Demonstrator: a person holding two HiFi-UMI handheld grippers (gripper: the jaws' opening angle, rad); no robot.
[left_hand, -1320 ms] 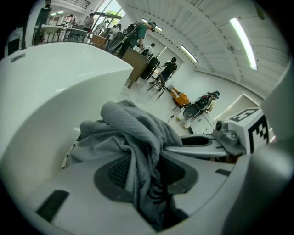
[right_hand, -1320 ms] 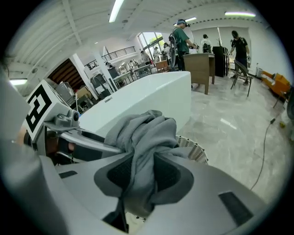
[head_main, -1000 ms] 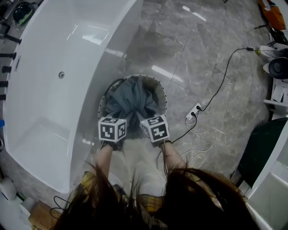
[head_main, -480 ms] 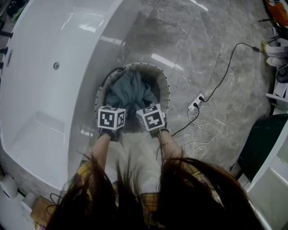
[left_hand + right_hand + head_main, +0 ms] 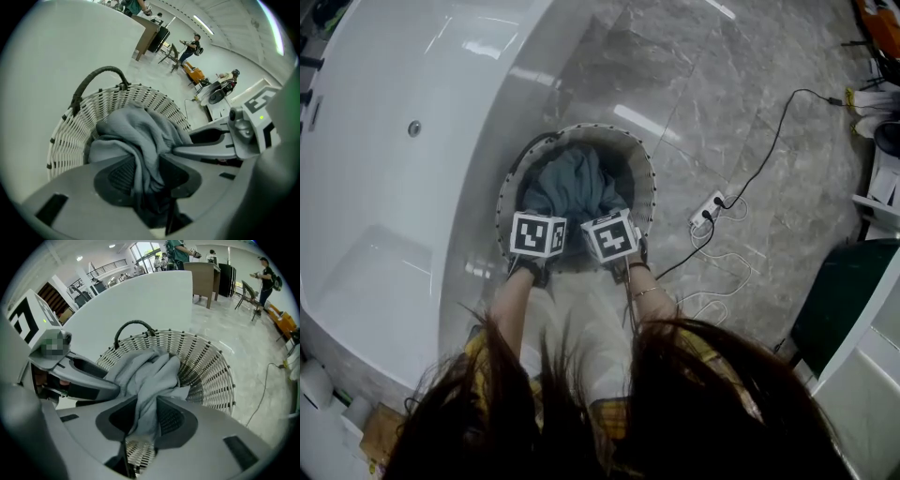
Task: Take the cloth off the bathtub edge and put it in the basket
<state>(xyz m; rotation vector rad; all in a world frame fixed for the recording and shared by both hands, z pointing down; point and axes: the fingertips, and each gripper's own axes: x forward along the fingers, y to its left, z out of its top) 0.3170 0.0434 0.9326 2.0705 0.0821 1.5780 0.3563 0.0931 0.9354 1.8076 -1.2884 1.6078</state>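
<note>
Over the basket's near rim in the head view, the left gripper [image 5: 538, 234] and right gripper [image 5: 611, 236] sit side by side, lower than a second ago. The grey cloth [image 5: 572, 183] has come down with them and now bunches inside the basket [image 5: 648, 178], no longer on the bathtub [image 5: 394, 187]. I judge that only the release remains. A power strip [image 5: 710, 208] with its cable lies on the floor off the far right side, well clear.

Left gripper view: the left gripper [image 5: 150, 174] pinches a fold of cloth [image 5: 136, 133] between its pads. The wicker wall [image 5: 70, 136] and dark handle [image 5: 98, 75] rise behind.

Right gripper view: the right gripper [image 5: 144, 418] likewise clamps the cloth [image 5: 147, 371], which hangs over open weave [image 5: 206, 366]. The tub wall [image 5: 140, 301] stands just beside the basket; nothing blocks the drop.
</note>
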